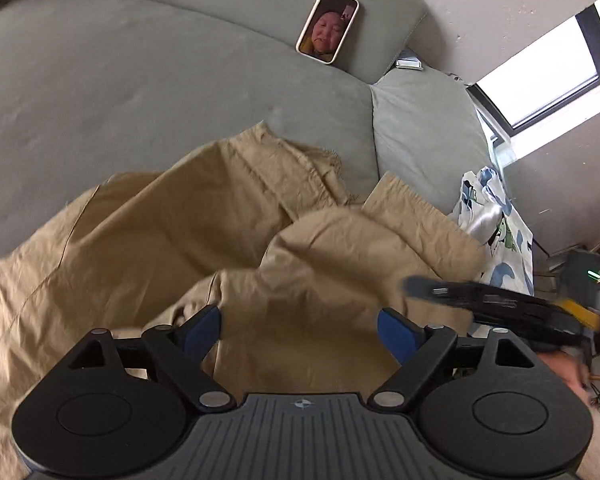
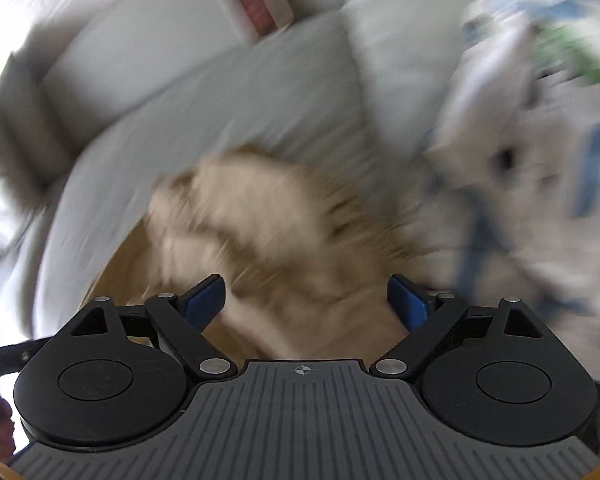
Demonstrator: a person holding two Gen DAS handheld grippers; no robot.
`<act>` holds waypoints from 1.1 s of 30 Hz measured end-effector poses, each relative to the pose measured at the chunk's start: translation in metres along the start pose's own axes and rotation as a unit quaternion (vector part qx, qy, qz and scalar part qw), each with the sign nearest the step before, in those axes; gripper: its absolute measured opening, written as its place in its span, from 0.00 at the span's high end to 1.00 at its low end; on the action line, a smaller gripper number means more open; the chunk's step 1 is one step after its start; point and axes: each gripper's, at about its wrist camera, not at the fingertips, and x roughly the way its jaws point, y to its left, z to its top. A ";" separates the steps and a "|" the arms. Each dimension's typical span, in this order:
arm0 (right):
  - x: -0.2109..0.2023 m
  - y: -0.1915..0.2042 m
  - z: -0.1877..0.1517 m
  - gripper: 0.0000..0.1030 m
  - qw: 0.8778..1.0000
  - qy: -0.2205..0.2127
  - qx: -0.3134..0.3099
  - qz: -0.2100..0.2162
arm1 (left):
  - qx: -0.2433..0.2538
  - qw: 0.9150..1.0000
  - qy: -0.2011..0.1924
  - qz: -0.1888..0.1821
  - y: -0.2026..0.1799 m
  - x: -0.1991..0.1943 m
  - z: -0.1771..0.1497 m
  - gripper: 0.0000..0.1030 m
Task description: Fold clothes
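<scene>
**Both claws wide apart over a rumpled heap, and one of them on the move**

The crumpled tan cotton garment (image 1: 228, 240) lies bunched on the grey fabric sofa seat (image 1: 140, 92), one part spread flat to the left, the rest humped up in the middle. The left claw (image 1: 300, 330) hangs just over that hump with its blue-padded fingers (image 1: 204, 330) spread and nothing between them. The right claw (image 2: 306, 300) is likewise spread and empty above the same cloth, and its whole view is smeared, so I judge it to be swinging fast.

That speed is the worry. A quick closing on a heap like this would likely catch several layers at once, or a mid-panel fold instead of a hem, and any fold made from that would come out crooked. From where I stand no clean edge or corner lies between either pair of fingers.

The white cloth printed with blue and green shapes (image 1: 496, 216) sits just beside the tan one on the right; a careless snatch there could drag both together. The cream-cased phone (image 1: 327, 26), propped against the back cushion, is well clear, though a hard tug on the seat might tip it.
</scene>
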 end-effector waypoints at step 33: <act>-0.009 0.161 -0.083 0.62 0.867 -0.110 -0.485 -0.033 | -0.150 0.975 -0.160 -0.034 0.082 -0.139 -0.063 0.16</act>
